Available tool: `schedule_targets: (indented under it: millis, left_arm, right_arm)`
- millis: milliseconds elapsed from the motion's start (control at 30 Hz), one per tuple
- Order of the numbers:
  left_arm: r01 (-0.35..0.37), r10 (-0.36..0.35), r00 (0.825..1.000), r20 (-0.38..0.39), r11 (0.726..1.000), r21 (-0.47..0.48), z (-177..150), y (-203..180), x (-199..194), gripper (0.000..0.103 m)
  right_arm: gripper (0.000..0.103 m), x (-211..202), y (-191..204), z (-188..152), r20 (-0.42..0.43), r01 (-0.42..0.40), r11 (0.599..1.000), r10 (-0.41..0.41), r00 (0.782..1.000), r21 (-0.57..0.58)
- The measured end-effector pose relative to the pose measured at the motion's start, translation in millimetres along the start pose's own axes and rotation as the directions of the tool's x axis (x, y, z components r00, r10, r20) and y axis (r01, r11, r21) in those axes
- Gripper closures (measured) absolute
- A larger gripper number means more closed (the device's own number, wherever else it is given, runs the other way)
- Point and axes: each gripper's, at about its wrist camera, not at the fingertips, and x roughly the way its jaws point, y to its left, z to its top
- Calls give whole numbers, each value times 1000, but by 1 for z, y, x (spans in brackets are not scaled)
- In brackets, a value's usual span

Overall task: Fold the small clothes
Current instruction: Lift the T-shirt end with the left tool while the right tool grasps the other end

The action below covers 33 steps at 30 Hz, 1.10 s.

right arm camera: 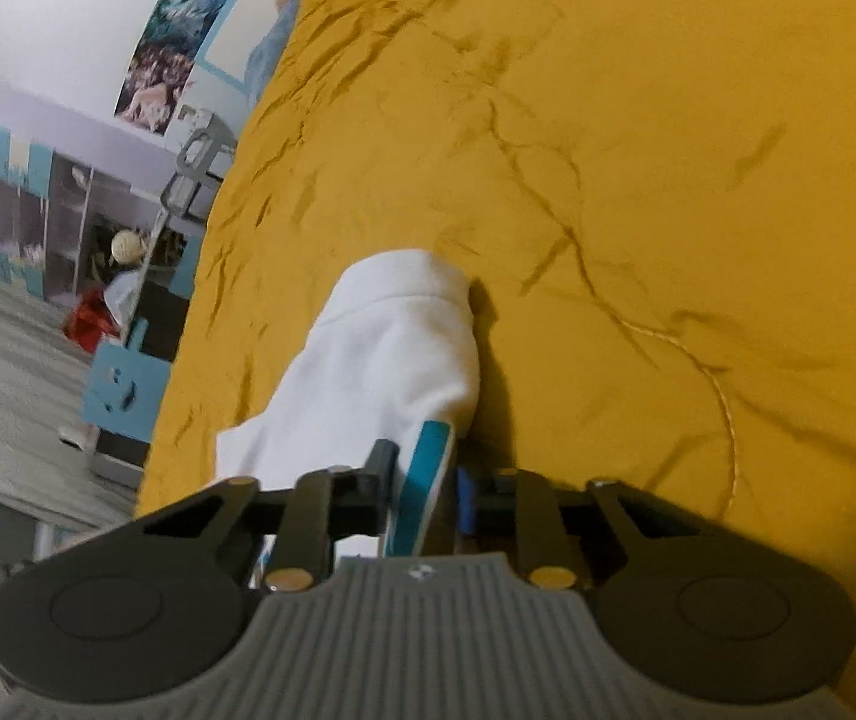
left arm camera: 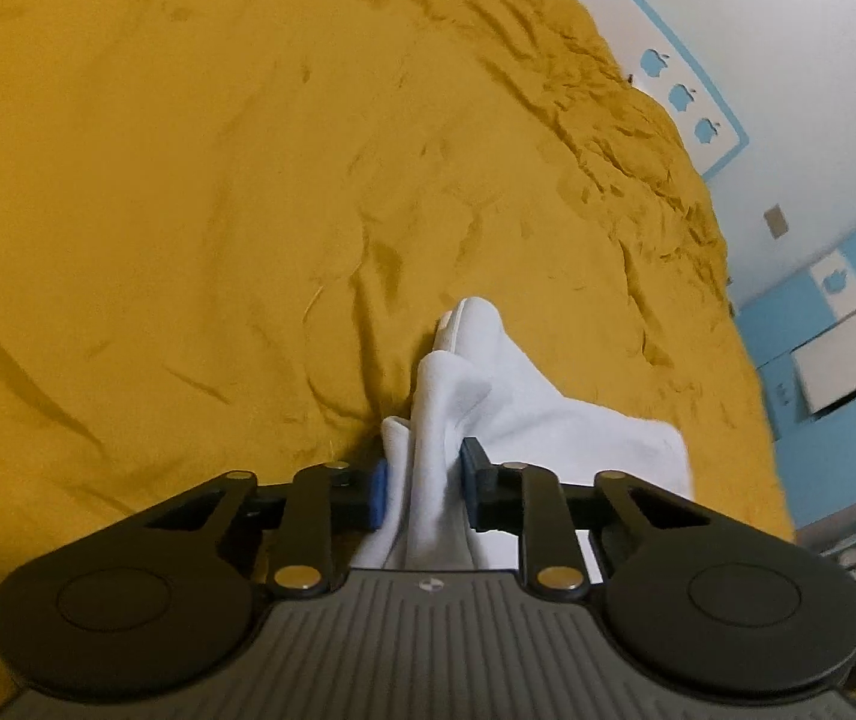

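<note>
White cloth bunched between the blue pads of the left claw, clamped tight on a fold of the garment. Right claw clenched on the same white garment at an edge with a teal stripe. The garment drapes forward from both claws onto the mustard-yellow bed cover, wrinkled all over. Far side: white wall with blue apple decals, blurred shelving beside the bed.

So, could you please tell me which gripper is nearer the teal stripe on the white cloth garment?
Right. The right gripper is clamped on the teal stripe; the left gripper pinches plain white cloth, no stripe visible there.
</note>
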Motion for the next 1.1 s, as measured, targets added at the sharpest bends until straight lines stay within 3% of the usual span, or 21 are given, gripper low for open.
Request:
schedule_targets:
  millis: [200,433,667,933,1100]
  left_arm:
    - [-88,69,990,121,984,156,-14,-39,-36,86]
    - [-41,-17,964,267,977,210,-36,-69,-114,86]
    - [42,-132,915,381,971,234,-69,-101,-195,86]
    - [130,-250,884,394,943,307,-110,-142,-256,87]
    - [158,-282,892,353,926,342,-140,-162,-273,87]
  right_arm:
    - [94,-37,55,-13,106,33,973,-9,994,-227]
    - [95,-108,115,-38,206,26,923,59,977,-385]
    - [96,-200,151,-77,287,1,890,146,947,-456]
    - [96,-317,172,-129,395,37,850,206,895,-526]
    - [96,-373,162,-151,419,66,857,181,890,-511]
